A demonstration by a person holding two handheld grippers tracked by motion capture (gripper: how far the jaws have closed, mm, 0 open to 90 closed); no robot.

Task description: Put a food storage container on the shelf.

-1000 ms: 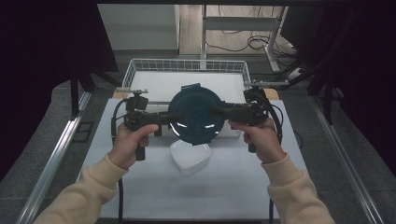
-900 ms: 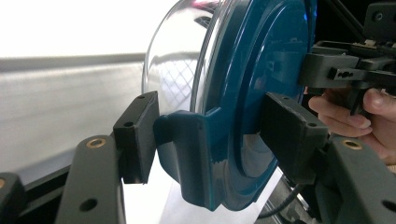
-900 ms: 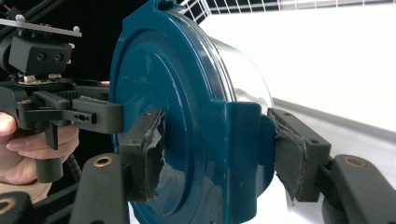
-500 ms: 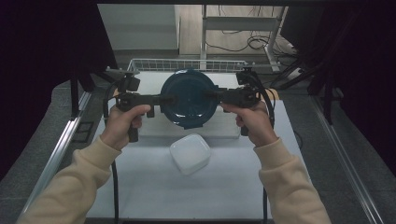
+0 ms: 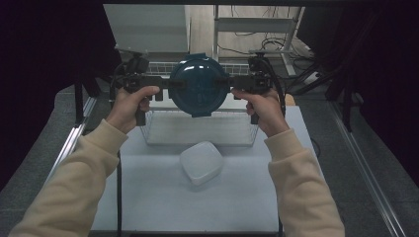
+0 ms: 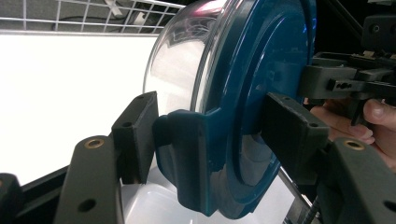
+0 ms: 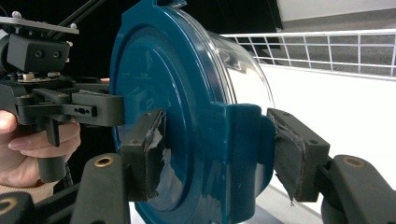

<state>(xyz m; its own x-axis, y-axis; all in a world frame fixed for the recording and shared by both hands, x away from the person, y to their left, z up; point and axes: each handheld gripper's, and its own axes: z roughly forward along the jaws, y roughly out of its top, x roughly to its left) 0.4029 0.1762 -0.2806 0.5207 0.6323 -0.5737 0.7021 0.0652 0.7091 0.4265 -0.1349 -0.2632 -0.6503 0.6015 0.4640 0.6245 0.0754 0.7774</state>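
I hold a round clear plastic container with a dark teal clip-on lid (image 5: 199, 85) up in the air between my two tools, its lid face turned toward me and tipped nearly on edge above the white wire basket (image 5: 197, 129) at the far side of the table. My left gripper (image 5: 165, 84) comes in from the left and has its two black jaws closed on the teal locking tab (image 6: 187, 154) at that side of the lid, one pad against the lid's outer face and the other on the bowl side of the tab; in the left gripper view the pads press the plastic from both sides. My right gripper (image 5: 234, 83) does the same from the opposite side, clamped on the other teal tab (image 7: 238, 154), with its worn, frayed pads (image 7: 156, 154) flat against the lid face and the rim behind it. Both sets of jaws stand at a middling width, taken up by the thickness of the lid's edge. My hands in cream sleeves (image 5: 84, 177) grip the handles level with each other. Below the container, nearer to me on the white table top (image 5: 148, 197), lies a rounded-square translucent white plastic box (image 5: 201, 162), well apart from the one I hold and just in front of the basket.
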